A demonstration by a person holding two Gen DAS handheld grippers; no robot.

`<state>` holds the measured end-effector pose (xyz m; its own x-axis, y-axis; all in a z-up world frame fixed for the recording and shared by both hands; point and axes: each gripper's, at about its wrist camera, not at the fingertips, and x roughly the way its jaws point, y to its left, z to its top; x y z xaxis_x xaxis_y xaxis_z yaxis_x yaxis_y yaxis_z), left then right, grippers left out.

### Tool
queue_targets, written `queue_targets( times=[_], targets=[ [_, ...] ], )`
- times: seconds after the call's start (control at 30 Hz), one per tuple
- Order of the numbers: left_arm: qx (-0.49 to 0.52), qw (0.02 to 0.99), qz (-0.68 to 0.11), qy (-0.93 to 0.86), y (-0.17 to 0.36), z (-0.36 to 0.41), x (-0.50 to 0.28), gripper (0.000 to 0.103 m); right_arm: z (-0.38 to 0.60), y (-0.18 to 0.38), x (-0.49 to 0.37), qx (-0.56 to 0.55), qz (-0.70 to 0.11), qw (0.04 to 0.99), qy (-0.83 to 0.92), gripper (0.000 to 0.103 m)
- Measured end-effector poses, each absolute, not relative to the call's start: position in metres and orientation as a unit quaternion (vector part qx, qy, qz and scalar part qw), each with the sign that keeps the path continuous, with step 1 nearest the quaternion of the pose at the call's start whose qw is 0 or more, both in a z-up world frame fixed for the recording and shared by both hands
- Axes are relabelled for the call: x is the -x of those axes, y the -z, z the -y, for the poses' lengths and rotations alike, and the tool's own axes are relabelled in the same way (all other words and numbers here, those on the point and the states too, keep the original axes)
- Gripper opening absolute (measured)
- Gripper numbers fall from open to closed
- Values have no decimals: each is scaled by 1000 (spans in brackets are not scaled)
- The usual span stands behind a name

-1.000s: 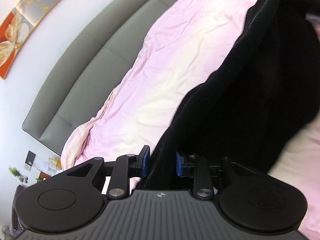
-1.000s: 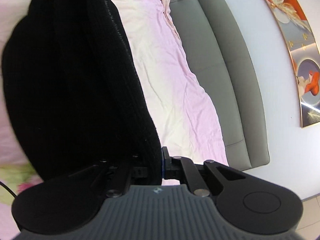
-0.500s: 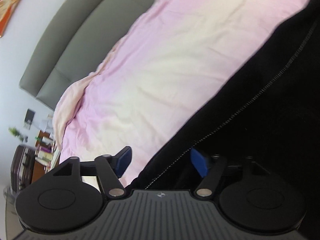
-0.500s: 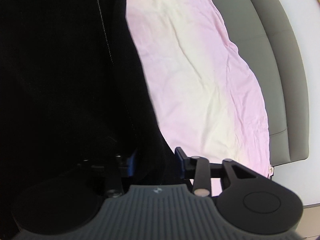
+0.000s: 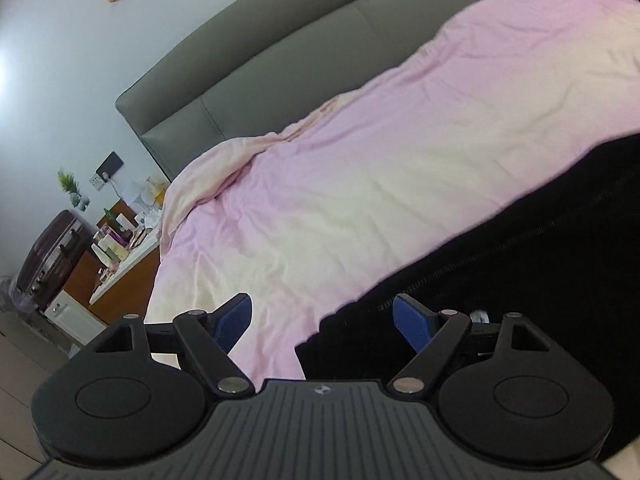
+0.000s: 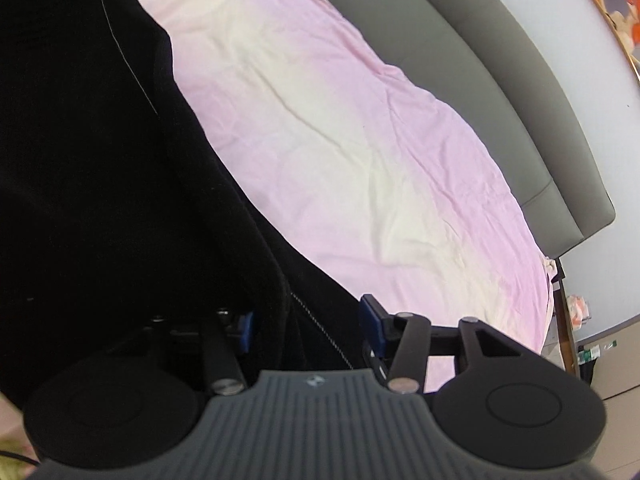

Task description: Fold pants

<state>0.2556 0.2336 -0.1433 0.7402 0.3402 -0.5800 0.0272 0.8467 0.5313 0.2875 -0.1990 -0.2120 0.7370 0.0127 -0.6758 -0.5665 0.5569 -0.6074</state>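
Observation:
The black pants (image 5: 520,280) lie on the pink bed sheet (image 5: 360,168), filling the lower right of the left wrist view. My left gripper (image 5: 324,320) is open and its jaws are still opening; a corner of the pants reaches in near the right blue pad (image 5: 412,324) without being pinched. In the right wrist view the pants (image 6: 100,160) cover the left half. My right gripper (image 6: 308,328) hovers over their near edge with its jaws opening. A fold of black cloth lies loose between the pads (image 6: 372,326).
A grey padded headboard (image 5: 280,60) runs along the far side of the bed. Left of the bed stand a cluttered nightstand (image 5: 120,248) and a dark suitcase (image 5: 48,256). A framed picture (image 6: 616,12) hangs on the pale wall.
Both grippers were shut on the raised pants edge; now both have opened and let go. The pants have dropped flat onto the sheet, and both views have rolled and sunk nearer the bed.

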Motion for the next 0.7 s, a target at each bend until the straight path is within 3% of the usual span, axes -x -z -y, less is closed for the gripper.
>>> queue_targets(
  times=[0.37,0.7],
  targets=[
    [-272,875,-398,-36,205,-201,-196,94,216,191,-246,402,-296,854,-146,49],
    [-243,871,-423,-53,218,-204,-206,97,282,232,-200,362,-372,846,-122,52]
  ],
)
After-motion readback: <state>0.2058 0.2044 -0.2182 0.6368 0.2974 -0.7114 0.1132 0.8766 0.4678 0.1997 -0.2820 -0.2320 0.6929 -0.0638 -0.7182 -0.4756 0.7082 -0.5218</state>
